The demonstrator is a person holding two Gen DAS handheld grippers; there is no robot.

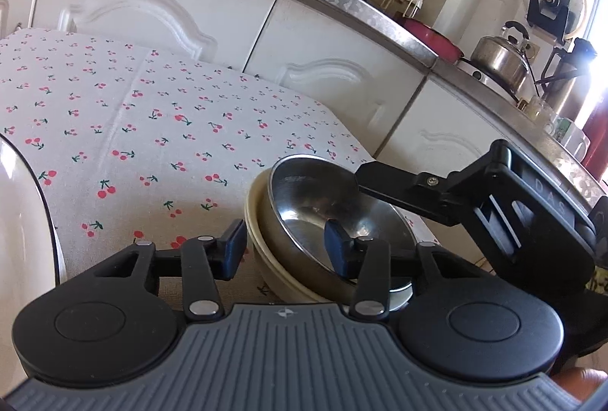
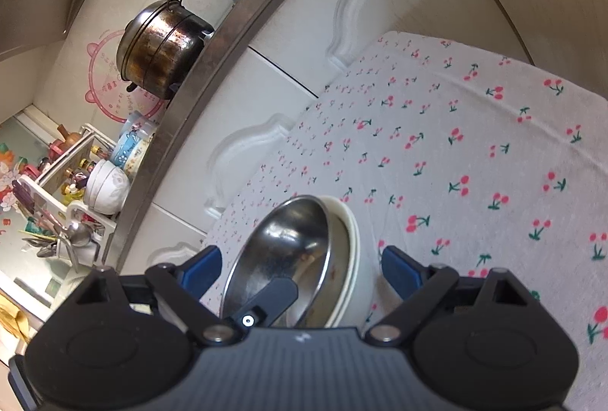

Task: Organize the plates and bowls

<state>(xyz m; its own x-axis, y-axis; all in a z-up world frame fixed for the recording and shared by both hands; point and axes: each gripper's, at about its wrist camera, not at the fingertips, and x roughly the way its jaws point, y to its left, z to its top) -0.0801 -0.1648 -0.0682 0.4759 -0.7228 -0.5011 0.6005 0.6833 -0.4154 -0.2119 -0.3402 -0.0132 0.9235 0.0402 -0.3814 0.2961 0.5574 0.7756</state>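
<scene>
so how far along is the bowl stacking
Done: the steel bowl sits tilted inside the cream bowl on the cherry tablecloth.

In hand: the left gripper straddles the stack's near rim, one finger inside the steel bowl, one outside; contact isn't clear. The right gripper is open around both bowls.

Left: seating the steel bowl level, and dealing with the white dish at the left edge.

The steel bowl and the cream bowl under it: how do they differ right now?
Material: the steel bowl is shiny and reflective; the cream bowl is matte and pale. Pose: the steel bowl sits tilted inside, its rim raised on one side, while the cream bowl rests flat on the cherry tablecloth. Position: the steel bowl is nested in the cream one. Both are round, open side up.
</scene>
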